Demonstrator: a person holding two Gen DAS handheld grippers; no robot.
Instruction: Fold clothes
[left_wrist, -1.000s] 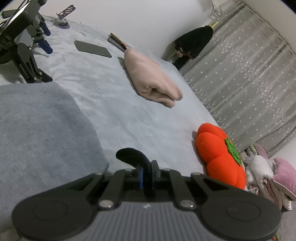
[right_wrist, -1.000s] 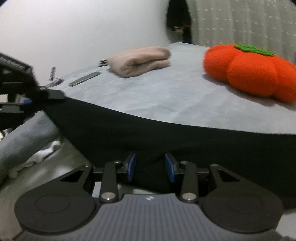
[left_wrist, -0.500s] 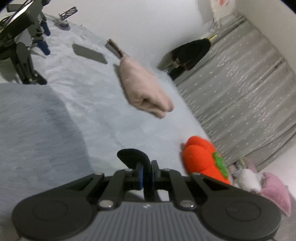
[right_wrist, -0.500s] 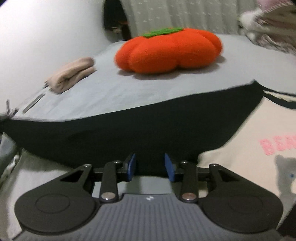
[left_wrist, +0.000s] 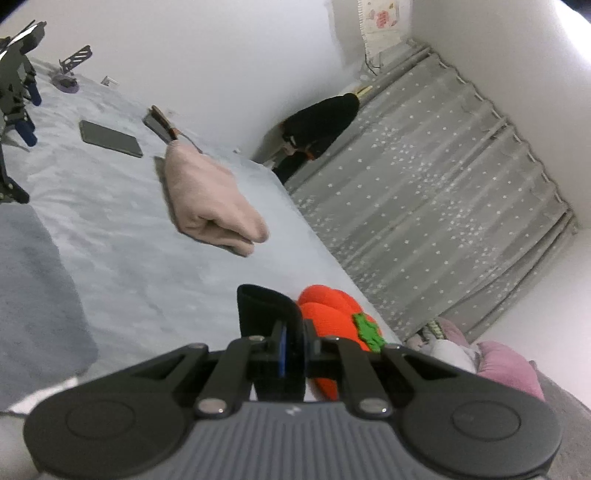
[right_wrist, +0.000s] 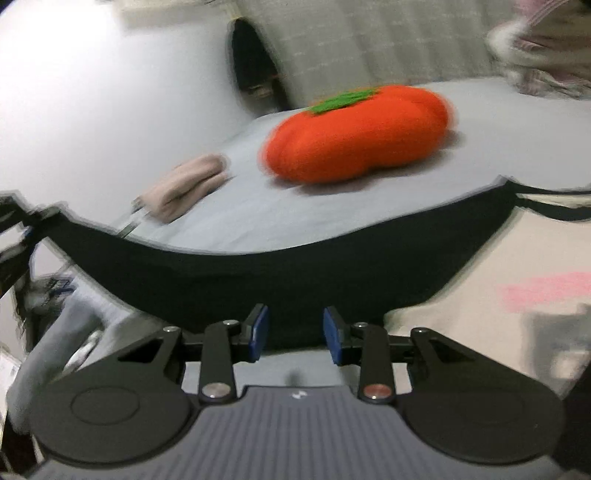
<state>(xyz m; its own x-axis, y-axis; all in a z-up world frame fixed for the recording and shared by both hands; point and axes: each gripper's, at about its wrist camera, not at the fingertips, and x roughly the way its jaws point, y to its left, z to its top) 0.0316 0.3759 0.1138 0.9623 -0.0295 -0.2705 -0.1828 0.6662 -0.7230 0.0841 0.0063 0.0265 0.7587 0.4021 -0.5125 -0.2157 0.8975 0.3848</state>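
Folding barely started: left gripper (left_wrist: 291, 349) is clamped on a black fabric edge (left_wrist: 266, 314), lower centre. Right gripper (right_wrist: 294, 334) has jaws apart, nothing pinched; the black-and-cream garment (right_wrist: 236, 280) stretches across mid-frame, unfolded. A pink folded piece (left_wrist: 210, 195) sits done, centre left on the bed (left_wrist: 129, 240).

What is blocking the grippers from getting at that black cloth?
Nothing visible. The left gripper is already clamped on a fold of the black garment, and in the right wrist view that dark cloth fills the gap between the right gripper's blue pads.
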